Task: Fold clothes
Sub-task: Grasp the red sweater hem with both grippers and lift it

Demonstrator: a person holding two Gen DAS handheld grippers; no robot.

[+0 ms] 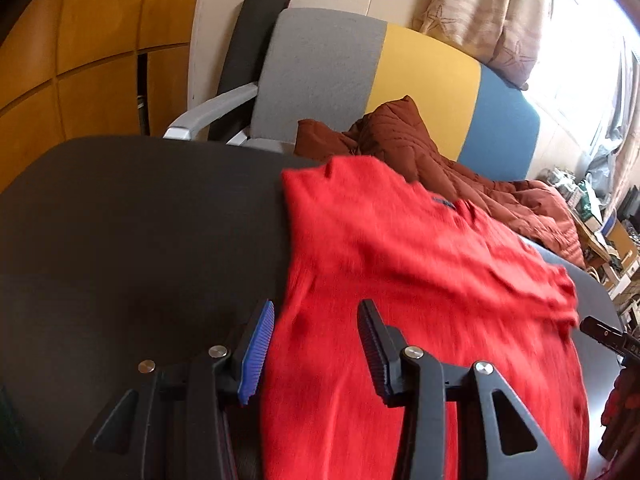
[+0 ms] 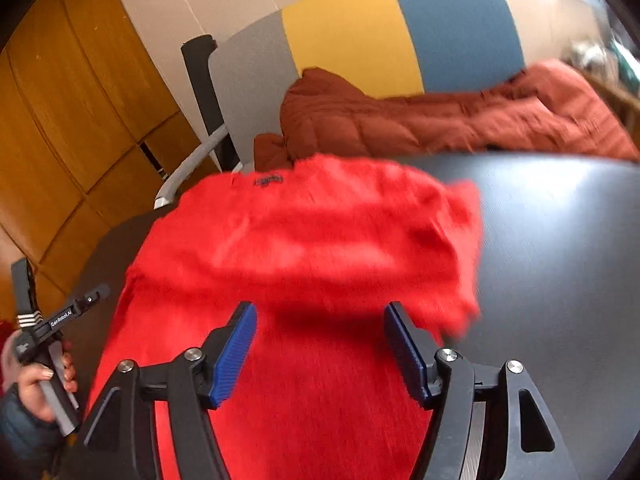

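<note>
Currently, both pairs of jaws stand apart with nothing clamped between the pads. The left gripper [image 1: 316, 348] hangs over the near left part of the red sweater [image 1: 420, 280], its left pad just over the garment's left edge where that edge meets the dark table [image 1: 140, 220]. The right gripper [image 2: 320, 348] hangs over the near right part of the same red sweater [image 2: 304, 248]; red fabric shows through the gap between its pads, but the pads do not press on it.

The sweater lies on the dark table [image 2: 560, 240], neck end away from the person, with a small dark label visible near the far edge. In the right wrist view, the upper portion appears doubled over the body: a thick folded edge runs across the garment just beyond the pads and casts a shadow on the layer beneath. The right side of that upper layer ends in a ragged, bunched edge. Motion blur prevents a firm reading of how many layers are present.

Judgement of progress: at least one fold appears to be laid down, and both grippers are free of the cloth. The near body of the sweater is not yet folded, so a further fold and squaring of the edges appear to remain.

Beyond the table, a rust-coloured quilted jacket [image 2: 440, 120] lies on a sofa [image 2: 352, 32] with grey, yellow and blue panels. Whether it belongs to the task cannot be told.
</note>
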